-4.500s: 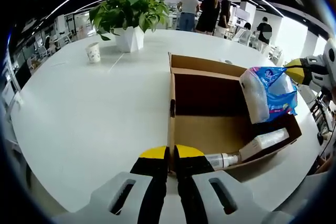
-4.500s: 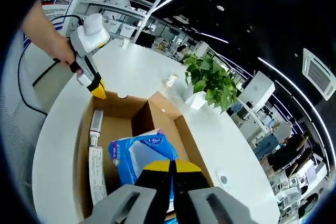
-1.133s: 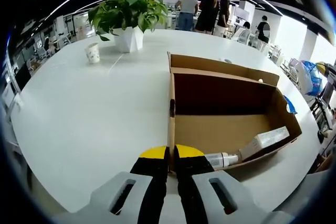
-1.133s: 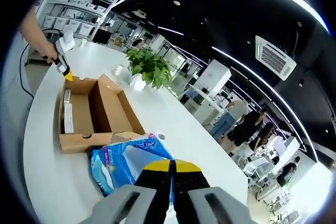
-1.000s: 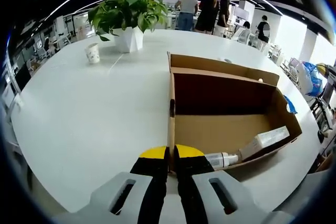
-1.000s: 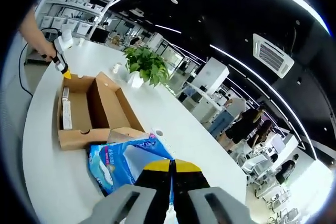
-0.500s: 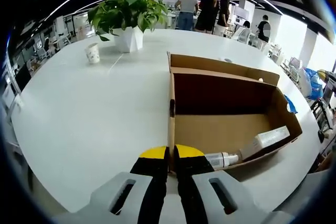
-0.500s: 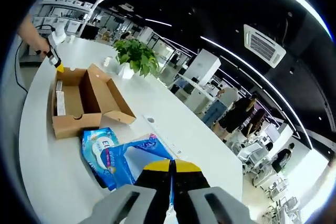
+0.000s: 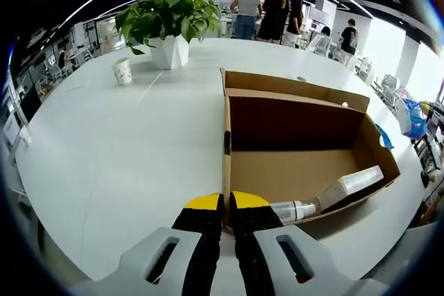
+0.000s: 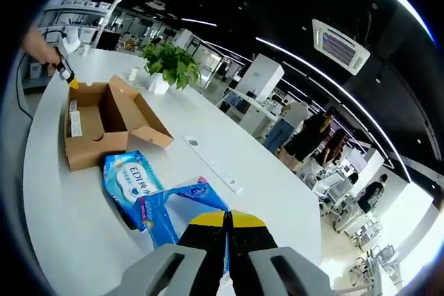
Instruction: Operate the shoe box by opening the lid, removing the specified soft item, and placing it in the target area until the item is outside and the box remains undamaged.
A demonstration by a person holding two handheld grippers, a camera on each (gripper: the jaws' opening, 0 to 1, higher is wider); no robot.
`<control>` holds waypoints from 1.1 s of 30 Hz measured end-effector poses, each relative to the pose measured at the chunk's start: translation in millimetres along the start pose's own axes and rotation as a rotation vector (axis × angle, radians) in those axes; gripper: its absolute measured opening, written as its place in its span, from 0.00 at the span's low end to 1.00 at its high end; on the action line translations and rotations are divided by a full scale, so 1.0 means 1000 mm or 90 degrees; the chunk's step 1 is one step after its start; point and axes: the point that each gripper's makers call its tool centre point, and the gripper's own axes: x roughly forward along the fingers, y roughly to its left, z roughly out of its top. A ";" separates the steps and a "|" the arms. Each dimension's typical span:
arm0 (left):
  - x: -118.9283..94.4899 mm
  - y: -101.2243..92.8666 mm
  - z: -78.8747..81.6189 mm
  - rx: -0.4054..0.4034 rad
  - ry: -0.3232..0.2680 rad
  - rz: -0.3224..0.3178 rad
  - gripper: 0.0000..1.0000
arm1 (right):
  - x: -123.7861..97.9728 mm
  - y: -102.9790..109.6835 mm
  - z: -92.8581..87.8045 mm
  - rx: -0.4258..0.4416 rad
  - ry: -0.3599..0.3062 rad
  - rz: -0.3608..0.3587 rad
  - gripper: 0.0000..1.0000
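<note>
Left gripper (image 9: 227,202) clamped on near wall of the open shoe box (image 9: 298,171), tube (image 9: 350,185) lying inside at 4 o'clock. Right gripper (image 10: 227,220) pinching blue tissue pack (image 10: 180,202), held outside the box above white table (image 10: 83,206). Second blue pack (image 10: 128,179) lies beside box.

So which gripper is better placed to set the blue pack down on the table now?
The right gripper: its fingers are shut on the blue pack, already outside the box. The left gripper is shut on the box edge, steadying it.
</note>
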 end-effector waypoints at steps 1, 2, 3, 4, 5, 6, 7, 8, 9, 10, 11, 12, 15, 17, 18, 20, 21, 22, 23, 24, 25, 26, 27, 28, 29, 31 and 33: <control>0.000 0.000 0.000 0.000 0.000 0.000 0.02 | 0.000 0.000 -0.002 0.002 0.003 0.000 0.00; 0.000 0.000 0.000 0.001 0.001 0.001 0.02 | -0.001 0.001 -0.005 0.005 0.006 0.000 0.00; 0.000 0.000 0.000 0.002 0.001 0.001 0.02 | -0.001 0.001 -0.008 0.007 0.009 0.000 0.00; 0.000 0.000 0.000 0.003 0.002 0.001 0.02 | -0.001 0.002 -0.010 0.008 0.012 0.000 0.00; 0.001 0.000 0.000 0.004 0.002 0.002 0.02 | -0.001 0.002 -0.014 0.012 0.016 0.000 0.00; 0.001 0.000 0.000 0.004 0.003 0.002 0.02 | -0.001 0.003 -0.016 0.013 0.019 0.000 0.00; 0.001 0.000 0.000 0.005 0.003 0.002 0.02 | -0.002 0.004 -0.020 0.015 0.023 0.001 0.00; 0.001 0.000 0.000 0.005 0.003 0.003 0.02 | -0.002 0.006 -0.022 0.016 0.026 0.003 0.00; 0.001 0.000 0.000 0.006 0.003 0.003 0.02 | -0.001 0.007 -0.026 0.016 0.031 0.005 0.00; 0.001 0.000 0.000 0.006 0.004 0.003 0.02 | -0.001 0.008 -0.029 0.018 0.034 0.006 0.00; 0.001 0.000 0.000 0.006 0.004 0.004 0.02 | -0.001 0.009 -0.033 0.019 0.039 0.008 0.00; 0.001 0.000 0.000 0.006 0.004 0.004 0.02 | 0.000 0.010 -0.035 0.021 0.042 0.008 0.00; 0.001 0.000 0.000 0.008 0.006 0.005 0.02 | 0.001 0.013 -0.045 0.027 0.053 0.011 0.00; 0.002 0.000 0.000 0.009 0.007 0.007 0.02 | 0.002 0.014 -0.050 0.032 0.059 0.013 0.00; 0.002 0.000 0.000 0.010 0.008 0.008 0.02 | 0.003 0.015 -0.053 0.035 0.063 0.013 0.00; 0.002 0.000 0.000 0.011 0.009 0.008 0.02 | 0.003 0.016 -0.059 0.043 0.071 0.014 0.00; 0.002 0.000 0.000 0.011 0.010 0.009 0.02 | 0.004 0.016 -0.062 0.045 0.073 0.015 0.00; 0.002 0.000 0.000 0.011 0.011 0.009 0.02 | 0.005 0.017 -0.065 0.047 0.078 0.016 0.00; 0.002 0.000 0.000 0.011 0.011 0.010 0.02 | 0.005 0.018 -0.068 0.050 0.082 0.017 0.00; 0.003 0.001 0.000 0.012 0.012 0.011 0.02 | 0.006 0.019 -0.071 0.053 0.087 0.017 0.00; 0.003 0.001 0.000 0.012 0.012 0.012 0.02 | 0.007 0.020 -0.075 0.058 0.093 0.018 0.00; 0.002 0.001 0.000 0.012 0.012 0.013 0.02 | 0.007 0.020 -0.077 0.060 0.096 0.016 0.00; 0.002 0.001 0.000 0.012 0.012 0.013 0.02 | 0.008 0.020 -0.081 0.068 0.102 0.013 0.00; 0.002 0.001 0.000 0.012 0.012 0.013 0.02 | 0.008 0.020 -0.083 0.072 0.104 0.013 0.00; 0.002 0.001 0.000 0.012 0.012 0.014 0.02 | 0.010 0.021 -0.087 0.074 0.109 0.013 0.00; 0.002 0.000 0.000 0.013 0.013 0.014 0.02 | 0.011 0.023 -0.092 0.077 0.116 0.014 0.00; 0.002 0.000 0.000 0.012 0.013 0.015 0.02 | 0.012 0.022 -0.095 0.088 0.121 0.009 0.00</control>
